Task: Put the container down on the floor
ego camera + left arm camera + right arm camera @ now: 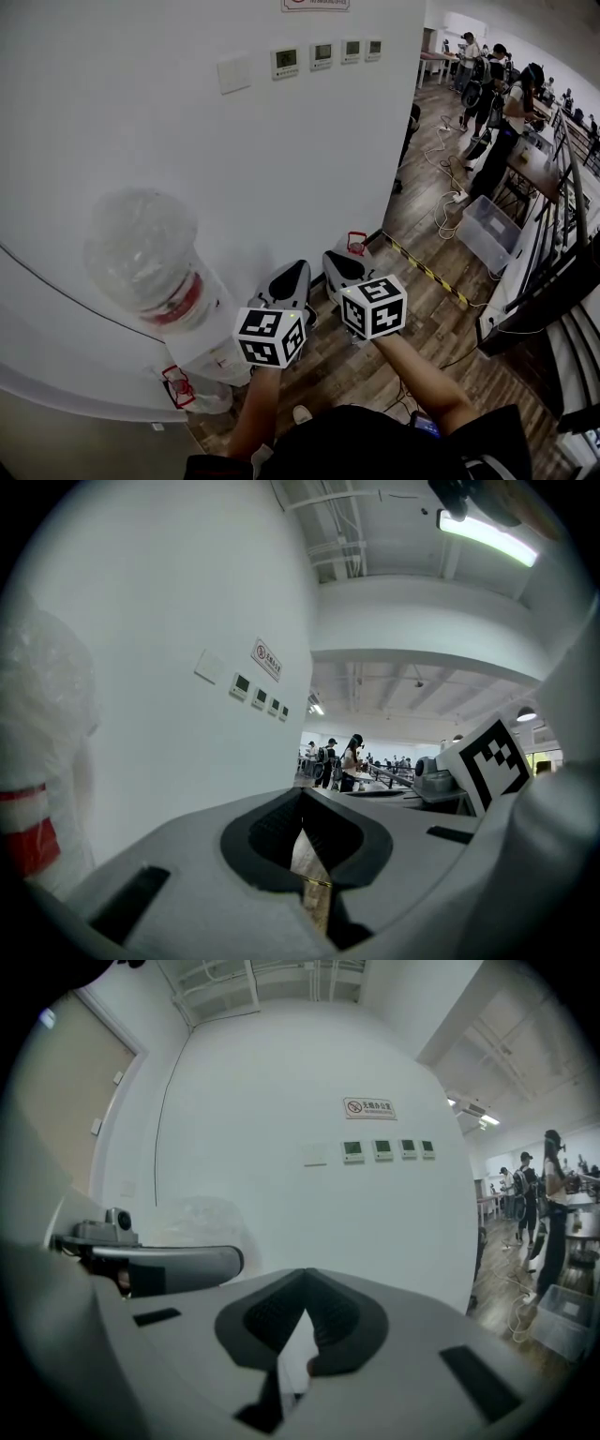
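While both of my arms reach forward side by side, my left claw (pixel 296 267) has its jaws pressed together with nothing between them; its own view shows the ribbed pads (pixel 281 822) meeting at the tip, with only a sliver of wooden floor (pixel 314 883) visible through the gap lower down. My right claw (pixel 331 256) is likewise closed and empty; the right gripper view shows the pads touching in front of the white wall (pixel 281 1147). Neither claw touches the small container (pixel 356 245) with the red handle; it stands upright on the floor (pixel 412 291) at the foot of the wall, just beyond the tip of my right claw in the head view. To my left a water dispenser (pixel 211 352) stands against the wall, carrying a plastic-wrapped bottle (pixel 141 248) with a red band; a clear plastic bin (pixel 487 232) sits on the floor well off to the right, near people working at benches (pixel 525 164).
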A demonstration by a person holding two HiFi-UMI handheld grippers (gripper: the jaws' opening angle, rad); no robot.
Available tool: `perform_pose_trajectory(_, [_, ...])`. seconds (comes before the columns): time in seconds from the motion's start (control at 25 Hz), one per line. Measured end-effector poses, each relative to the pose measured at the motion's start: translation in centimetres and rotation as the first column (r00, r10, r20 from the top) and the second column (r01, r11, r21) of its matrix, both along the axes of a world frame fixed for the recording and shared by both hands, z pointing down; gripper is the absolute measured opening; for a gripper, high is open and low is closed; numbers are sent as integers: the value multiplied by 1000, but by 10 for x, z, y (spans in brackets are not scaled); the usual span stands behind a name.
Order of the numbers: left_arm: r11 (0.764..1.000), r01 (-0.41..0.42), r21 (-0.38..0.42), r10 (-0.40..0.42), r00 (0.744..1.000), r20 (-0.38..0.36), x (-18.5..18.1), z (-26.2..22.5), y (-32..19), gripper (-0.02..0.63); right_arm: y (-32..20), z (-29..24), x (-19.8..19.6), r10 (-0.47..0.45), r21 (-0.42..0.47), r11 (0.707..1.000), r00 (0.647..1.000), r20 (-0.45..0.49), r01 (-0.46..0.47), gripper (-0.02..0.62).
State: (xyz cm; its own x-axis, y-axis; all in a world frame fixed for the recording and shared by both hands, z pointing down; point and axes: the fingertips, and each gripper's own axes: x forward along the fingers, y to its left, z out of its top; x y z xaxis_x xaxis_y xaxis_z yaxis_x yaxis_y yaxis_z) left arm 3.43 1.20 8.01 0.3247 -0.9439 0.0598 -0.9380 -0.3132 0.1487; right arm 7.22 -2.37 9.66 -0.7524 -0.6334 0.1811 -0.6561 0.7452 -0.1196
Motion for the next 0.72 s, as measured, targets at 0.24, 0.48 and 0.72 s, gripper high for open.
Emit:
perform_pose_trajectory(0.24, [1000,-8,4,8,1000,7,19,0,4,15,6,0,16,-8,-5,1000,1000,11,8,29])
perform_pose_trajectory(0.48, [1000,-5,-5,5,1000,13,31,2,8,15,7,4,28,-9,-14,1000,1000,15,9,29])
perform_pose_trajectory(0.72, [1000,4,-11,-3,1000,29,32,3,11,15,9,6,28,-19,-8,1000,1000,13,19,29])
